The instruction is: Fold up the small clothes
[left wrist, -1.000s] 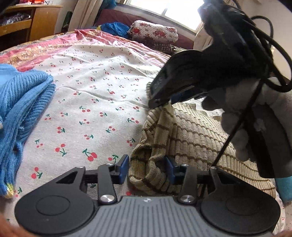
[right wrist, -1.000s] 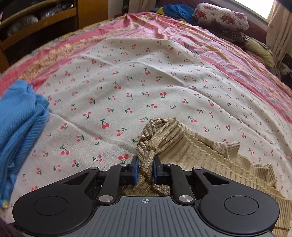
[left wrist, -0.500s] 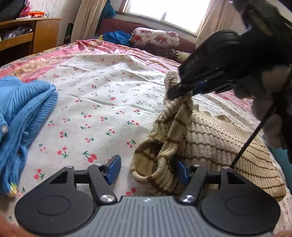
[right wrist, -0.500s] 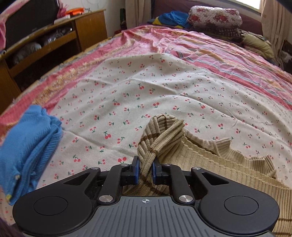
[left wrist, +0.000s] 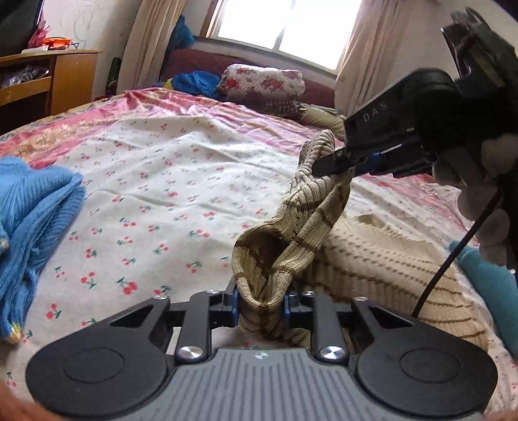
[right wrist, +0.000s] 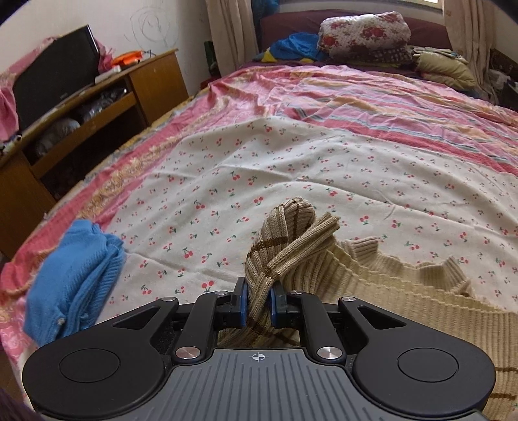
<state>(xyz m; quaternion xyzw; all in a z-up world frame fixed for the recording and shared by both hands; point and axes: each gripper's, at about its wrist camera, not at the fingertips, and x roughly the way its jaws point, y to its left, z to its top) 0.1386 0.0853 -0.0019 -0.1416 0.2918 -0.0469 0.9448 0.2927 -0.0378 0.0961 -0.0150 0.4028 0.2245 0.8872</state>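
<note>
The left tool (left wrist: 261, 302), low in the middle of its own view, is clenched on a bunched fold of the beige striped sweater (left wrist: 382, 268), the knit packed between its blue pads. The right tool (right wrist: 258, 302) grips another bunch of the same sweater edge in the same way; seen from the left camera it sits at the upper right of the frame (left wrist: 327, 166), held higher, with the knit hanging from its tip.

Between the two tools the gripped edge runs as a thick rope of fabric, its long axis slanting from lower centre up to the upper right of the left view. The rest of the sweater lies spread on the bed (right wrist: 323, 162) to the right of both tools, its ribbed collar (right wrist: 453, 275) at the right of the right view. Judging from this, the coming fold turns on carrying the lifted edge rightward over the flat body; both tools share the edge, and the left one holds its lower end, nearer the bed.

A blue garment (left wrist: 29, 226) lies crumpled at the left of both views, well apart from the sweater. A wooden cabinet (right wrist: 97, 107) stands at the upper left with bagged items on its open shelves; a floral pillow (right wrist: 362, 29) rests at the far end of the bed
</note>
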